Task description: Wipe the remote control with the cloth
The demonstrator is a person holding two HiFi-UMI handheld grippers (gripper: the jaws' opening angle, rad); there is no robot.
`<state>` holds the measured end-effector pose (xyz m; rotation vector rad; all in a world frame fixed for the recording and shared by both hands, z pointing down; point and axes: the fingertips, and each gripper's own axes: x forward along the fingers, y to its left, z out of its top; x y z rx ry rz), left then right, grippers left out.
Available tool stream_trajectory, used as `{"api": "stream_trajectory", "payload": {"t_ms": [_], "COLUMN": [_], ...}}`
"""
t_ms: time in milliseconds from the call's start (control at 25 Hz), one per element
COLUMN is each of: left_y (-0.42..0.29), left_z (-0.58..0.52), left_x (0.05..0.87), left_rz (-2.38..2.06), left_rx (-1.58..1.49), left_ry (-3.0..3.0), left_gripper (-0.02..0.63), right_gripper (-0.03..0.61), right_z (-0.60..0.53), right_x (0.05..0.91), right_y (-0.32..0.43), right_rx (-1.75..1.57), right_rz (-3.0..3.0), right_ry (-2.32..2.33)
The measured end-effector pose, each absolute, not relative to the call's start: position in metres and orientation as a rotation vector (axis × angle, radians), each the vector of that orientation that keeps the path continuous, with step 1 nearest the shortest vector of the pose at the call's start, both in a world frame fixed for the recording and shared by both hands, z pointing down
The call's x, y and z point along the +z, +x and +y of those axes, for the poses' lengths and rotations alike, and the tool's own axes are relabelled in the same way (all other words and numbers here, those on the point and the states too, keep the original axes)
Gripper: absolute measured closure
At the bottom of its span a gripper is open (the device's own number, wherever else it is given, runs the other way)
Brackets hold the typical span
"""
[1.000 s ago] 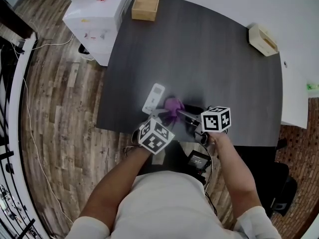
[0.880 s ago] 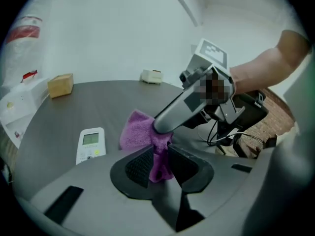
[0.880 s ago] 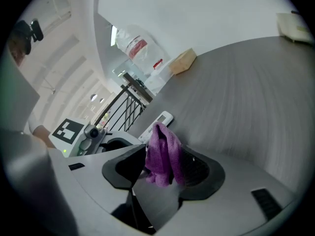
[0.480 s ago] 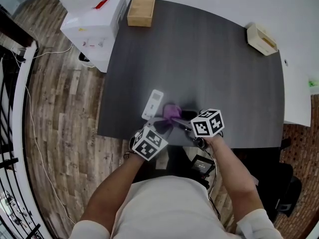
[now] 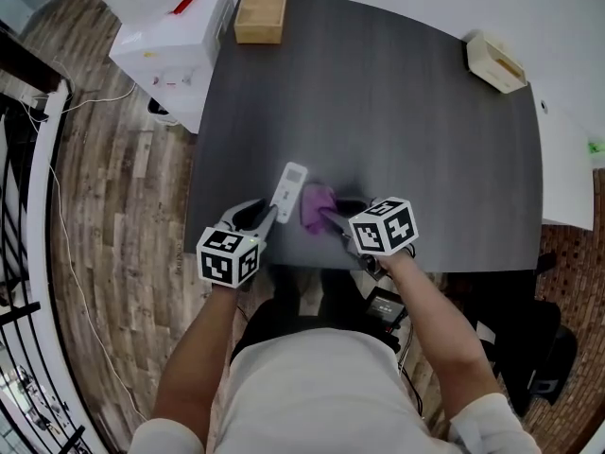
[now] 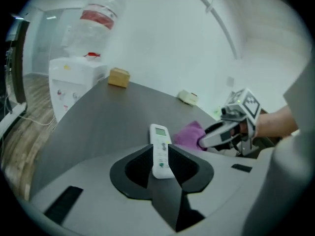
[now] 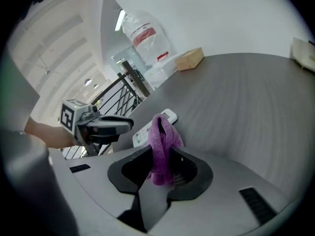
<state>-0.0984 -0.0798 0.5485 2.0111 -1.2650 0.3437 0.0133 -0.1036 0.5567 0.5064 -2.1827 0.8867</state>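
A white remote control [image 5: 289, 189] lies on the dark table [image 5: 397, 130] near its front edge. In the left gripper view the remote control [image 6: 160, 149] has its near end between the jaws, and my left gripper [image 6: 160, 165] is shut on it. The left gripper [image 5: 267, 215] comes in from the lower left. A purple cloth [image 5: 315, 206] sits bunched just right of the remote. My right gripper [image 5: 329, 218] has the cloth [image 7: 161, 146] between its jaws, which are closing on it, and the cloth stands up as a fold. The remote [image 7: 151, 127] lies just beyond the cloth.
A wooden box [image 5: 260, 9] stands at the table's far left corner and a small beige box [image 5: 496, 62] at the far right. A white water dispenser [image 5: 170, 41] stands beside the table on the left. Wood floor and cables lie beyond the table's left edge.
My left gripper has moved left, away from the cloth, to the near end of the remote. The right gripper has stayed at the cloth, which is now drawn up in a fold.
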Motion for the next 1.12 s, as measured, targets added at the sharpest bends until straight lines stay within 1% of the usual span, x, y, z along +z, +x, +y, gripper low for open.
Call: {"api": "stream_trajectory", "payload": {"t_ms": [120, 240, 320, 440, 520, 600, 680, 760, 800, 960, 1120], "left_y": [-0.112, -0.094, -0.084, -0.085, -0.09, -0.1, -0.107, -0.106, -0.102, -0.078, -0.075], "left_z": [-0.098, -0.104, -0.108, -0.114, -0.117, -0.114, -0.107, -0.105, -0.106, -0.116, -0.114], "left_x": [0.567, 0.573, 0.572, 0.571, 0.569, 0.57, 0.577, 0.583, 0.584, 0.579, 0.575], "left_rz": [-1.18, -1.027, -0.971, -0.912, -0.915, -1.001, -1.088, -1.098, -1.076, -0.915, -0.814], "left_rx": [0.283, 0.216, 0.165, -0.037, -0.134, -0.069, 0.121, 0.252, 0.266, 0.098, -0.067], "left_ry": [1.876, 1.799, 1.746, 1.594, 1.546, 1.581, 1.639, 1.673, 1.679, 1.598, 1.519], "left_gripper": [0.518, 0.515, 0.486, 0.471, 0.471, 0.471, 0.471, 0.471, 0.471, 0.471, 0.472], "right_gripper": [0.472, 0.471, 0.471, 0.471, 0.471, 0.471, 0.471, 0.471, 0.471, 0.471, 0.471], "right_z": [-0.106, -0.104, -0.104, -0.106, -0.106, -0.106, -0.106, -0.107, -0.107, -0.106, -0.106], "right_x": [0.566, 0.571, 0.572, 0.574, 0.574, 0.573, 0.573, 0.574, 0.574, 0.574, 0.576], "right_y": [0.001, -0.007, -0.008, -0.005, -0.003, -0.004, -0.005, -0.006, -0.006, -0.011, -0.007], "right_rx": [0.894, 0.936, 0.983, 1.05, 1.033, 0.963, 0.919, 0.937, 0.955, 0.991, 1.005], "right_rz": [-2.136, -2.127, -2.136, -2.139, -2.135, -2.136, -2.136, -2.137, -2.136, -2.133, -2.125], "right_ry": [0.543, 0.575, 0.59, 0.611, 0.624, 0.633, 0.642, 0.648, 0.647, 0.633, 0.629]}}
